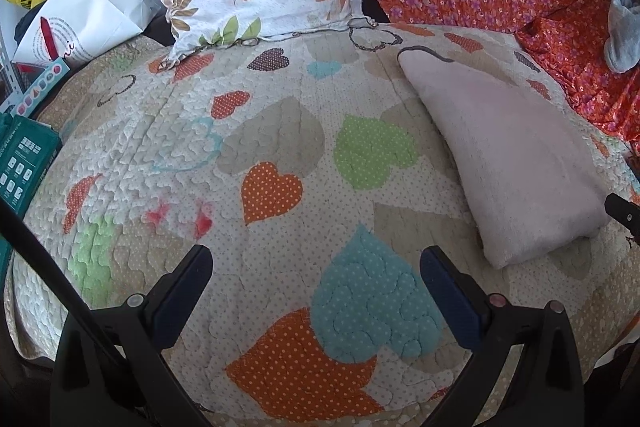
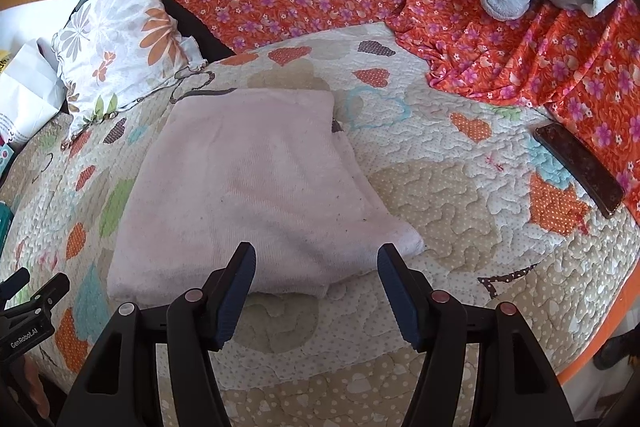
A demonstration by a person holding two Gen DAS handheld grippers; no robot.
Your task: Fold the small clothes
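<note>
Folded towel on quilt
Fluffy pink towel (image 2: 256,187) lay rectangular on bumpy heart-patch quilt (image 2: 440,195); left claw (image 1: 316,283) and right claw (image 2: 316,279) both gaped, empty.

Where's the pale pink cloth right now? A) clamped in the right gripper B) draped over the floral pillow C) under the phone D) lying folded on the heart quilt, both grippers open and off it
D: the pale pink cloth lies folded flat on the heart quilt, with the right gripper and left gripper both open and empty.
</note>
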